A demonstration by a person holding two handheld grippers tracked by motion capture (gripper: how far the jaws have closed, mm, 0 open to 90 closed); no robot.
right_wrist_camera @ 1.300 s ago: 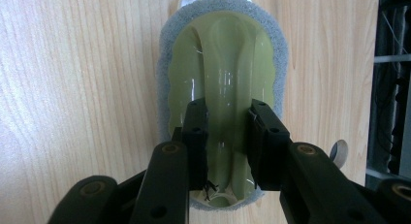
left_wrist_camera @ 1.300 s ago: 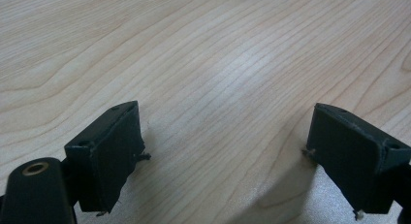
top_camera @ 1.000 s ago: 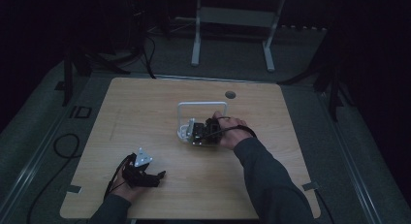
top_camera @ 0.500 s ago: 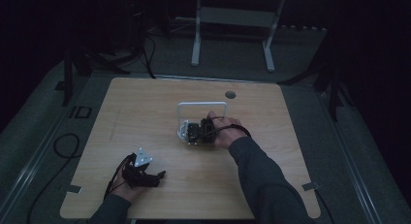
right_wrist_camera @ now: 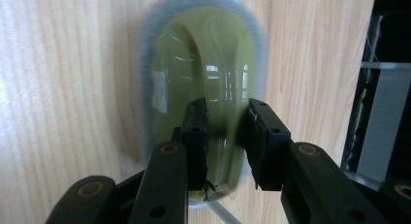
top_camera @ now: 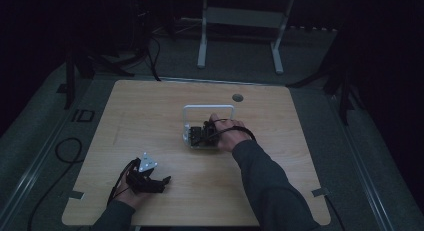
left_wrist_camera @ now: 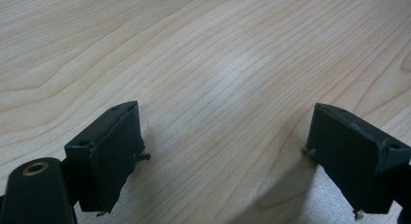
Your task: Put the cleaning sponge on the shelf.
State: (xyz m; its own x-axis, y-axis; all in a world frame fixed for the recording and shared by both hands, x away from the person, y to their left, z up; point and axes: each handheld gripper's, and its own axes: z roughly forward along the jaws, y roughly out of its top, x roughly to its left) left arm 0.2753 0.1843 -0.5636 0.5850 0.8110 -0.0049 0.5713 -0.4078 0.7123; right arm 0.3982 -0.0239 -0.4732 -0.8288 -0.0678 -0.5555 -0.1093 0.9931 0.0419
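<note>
While the left gripper (top_camera: pixel 161 181) sits low on the table (top_camera: pixel 150 111), well short of the white rack (top_camera: pixel 208 111) toward the person's edge and off to its left, its jaws stand wide apart with bare woodgrain between them in the left gripper view (left_wrist_camera: pixel 225 151); nothing touches either pad. Right gripper (top_camera: pixel 200 133) is over at the rack, just in front of the white hoop handle, hand wrapped round it from the right side. In the right gripper view (right_wrist_camera: pixel 228 141), the jaws straddle a raised rib on a pale green glossy dish (right_wrist_camera: pixel 203 78) with a grey-blue rim, lying flat on the wood; the dish is a bit blurred. Gap between the jaws is narrow but there. They have just been opening a little, with the rib between them. Whether the pads press on the rib or stand just clear of it I can't tell. The dish lies at the base of the rack, on the near side of its handle. The two grippers are well apart from each other.
</note>
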